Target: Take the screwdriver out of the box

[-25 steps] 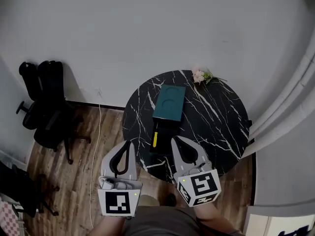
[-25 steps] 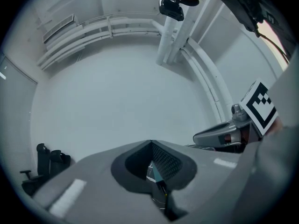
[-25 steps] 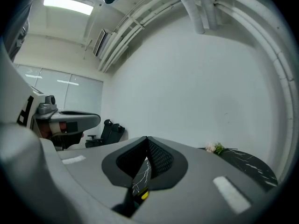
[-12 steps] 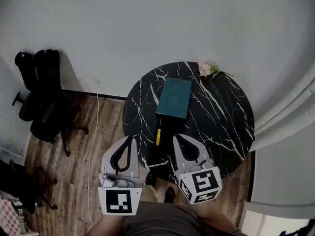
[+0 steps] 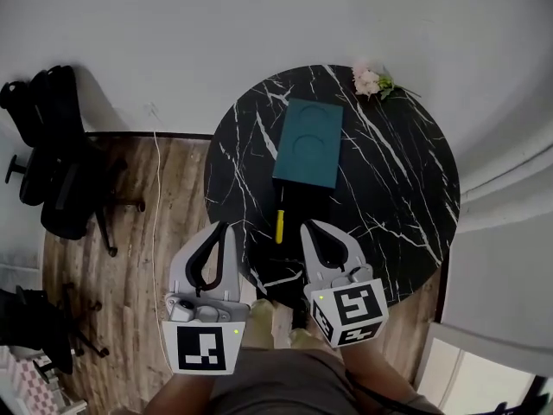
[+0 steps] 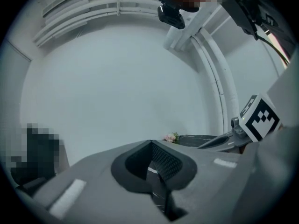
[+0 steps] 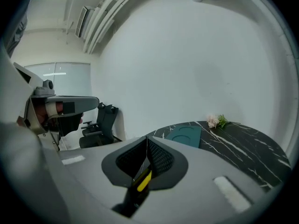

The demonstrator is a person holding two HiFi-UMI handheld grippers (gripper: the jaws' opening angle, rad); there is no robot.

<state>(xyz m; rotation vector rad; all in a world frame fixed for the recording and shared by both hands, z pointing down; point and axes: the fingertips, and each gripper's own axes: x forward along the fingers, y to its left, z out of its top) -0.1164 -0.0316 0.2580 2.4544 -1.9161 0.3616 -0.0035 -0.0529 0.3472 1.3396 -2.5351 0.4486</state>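
While left claw point(image 5: 225, 227) and right claw point(image 5: 304, 228) sit closed, empty, slim yellow-handled screwdriver point(image 5: 279, 226) looks light, stiff, slick. Pinch mid-handle.

Table point(image 5: 389, 188): black stone-look top, polished, with white veining. 
On the table, box point(image 5: 308, 143): teal, matt, smooth. 
Also over the table, screwdriver point(image 5: 280, 226): yellow handle, glossy plastic look. 
Floor point(image 5: 138, 223) around the table: wood-grain planks, low sheen. 
At the table's near edge, left gripper point(image 5: 223, 228) and right gripper point(image 5: 308, 228): matt grey plastic; pads point(image 7: 161, 158) dark, finely cross-hatched.
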